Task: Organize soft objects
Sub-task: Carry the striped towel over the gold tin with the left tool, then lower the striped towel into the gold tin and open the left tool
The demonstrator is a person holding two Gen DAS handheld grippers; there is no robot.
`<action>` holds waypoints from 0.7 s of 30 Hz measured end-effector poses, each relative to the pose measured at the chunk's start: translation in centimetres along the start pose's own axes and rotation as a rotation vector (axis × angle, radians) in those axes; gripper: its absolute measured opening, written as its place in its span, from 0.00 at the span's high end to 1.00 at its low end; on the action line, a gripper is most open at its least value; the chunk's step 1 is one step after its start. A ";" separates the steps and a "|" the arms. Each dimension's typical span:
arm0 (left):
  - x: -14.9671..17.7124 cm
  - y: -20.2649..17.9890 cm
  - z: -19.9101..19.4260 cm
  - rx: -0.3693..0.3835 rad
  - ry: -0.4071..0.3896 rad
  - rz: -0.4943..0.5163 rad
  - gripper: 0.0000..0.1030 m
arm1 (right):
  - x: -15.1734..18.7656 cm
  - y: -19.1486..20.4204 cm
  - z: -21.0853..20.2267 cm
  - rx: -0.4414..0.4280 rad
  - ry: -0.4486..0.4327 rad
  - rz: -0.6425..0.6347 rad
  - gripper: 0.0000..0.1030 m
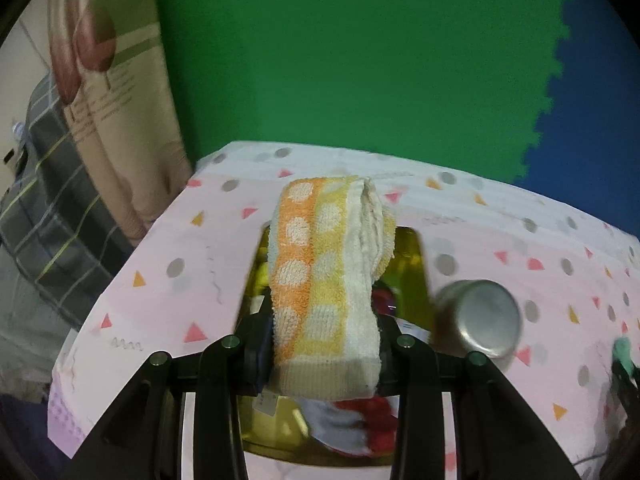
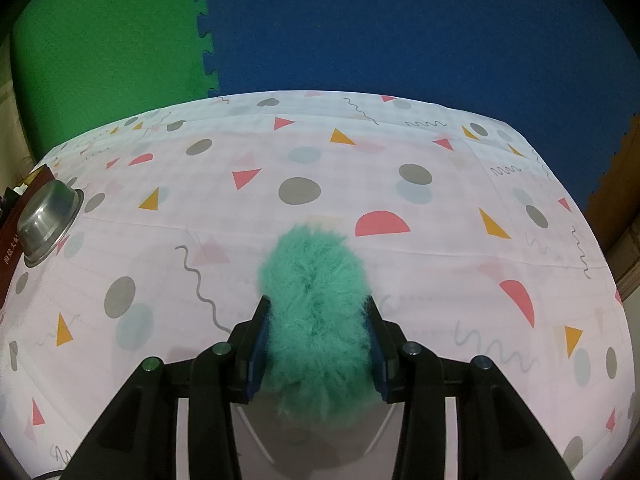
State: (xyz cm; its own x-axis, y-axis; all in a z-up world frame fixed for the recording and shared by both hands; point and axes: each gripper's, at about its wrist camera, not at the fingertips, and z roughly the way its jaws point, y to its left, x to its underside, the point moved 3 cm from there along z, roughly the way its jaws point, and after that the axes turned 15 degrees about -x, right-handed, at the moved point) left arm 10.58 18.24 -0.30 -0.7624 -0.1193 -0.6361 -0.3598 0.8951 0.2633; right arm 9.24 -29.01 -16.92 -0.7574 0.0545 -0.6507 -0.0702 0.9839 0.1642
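While a folded towel (image 1: pixel 320 280) in orange, yellow and white with pale dots sits between its two black fingers, the left gripper (image 1: pixel 322 344) is clamped on the towel's near end, the jaws only as far apart as the thick folds allow. The towel reaches forward from the grip and arches above a yellow-green box (image 1: pixel 412 268), in which red and white cloth (image 1: pixel 356 424) shows below the fingers. Just right of the box an upturned steel bowl (image 1: pixel 480 320) lies on the desk (image 1: pixel 160 280), which is covered by a pink cloth printed with triangles, dots and squiggles.

From the right wrist camera, a fluffy teal pompom (image 2: pixel 316 320) is squeezed between the blue-padded fingers of the right gripper (image 2: pixel 316 344), the jaws partly closed and pressing into its fur on both sides. It is held above the patterned desk; whether its underside touches the cloth cannot be told. Far to the left in this view the same steel bowl appears beside a dark red box edge (image 2: pixel 12 248). Behind the desk stand green (image 1: pixel 340 60) and blue foam mats (image 2: pixel 400 20).
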 end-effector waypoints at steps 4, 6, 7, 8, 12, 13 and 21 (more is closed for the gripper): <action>-0.4 0.9 2.1 -0.003 0.037 -0.008 0.67 | 0.0 -0.1 0.0 0.000 0.001 0.000 0.59; -0.6 0.9 3.1 -0.003 0.053 -0.002 0.67 | 0.0 0.0 0.0 0.001 0.001 -0.001 0.59; -0.7 0.9 3.7 -0.003 0.063 0.000 0.67 | 0.0 0.0 0.0 0.001 0.001 -0.001 0.59; -0.8 0.7 4.1 0.000 0.072 0.005 0.67 | 0.0 -0.1 0.0 0.002 0.001 -0.001 0.59; -1.0 0.1 5.9 0.000 0.095 0.037 0.67 | 0.0 -0.1 0.0 0.002 0.001 -0.001 0.59; -1.0 -0.3 6.4 -0.001 0.096 0.058 0.66 | 0.0 -0.1 0.0 0.002 0.001 -0.001 0.59; -0.3 -1.3 8.5 -0.035 0.097 0.111 0.61 | -0.1 0.0 0.0 0.003 0.002 -0.002 0.59</action>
State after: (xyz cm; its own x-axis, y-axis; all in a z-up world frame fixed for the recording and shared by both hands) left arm 15.87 20.76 -6.60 -0.8462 -0.0624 -0.5292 -0.2873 0.8898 0.3546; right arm 9.28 -29.06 -16.84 -0.7588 0.0525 -0.6492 -0.0696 0.9845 0.1610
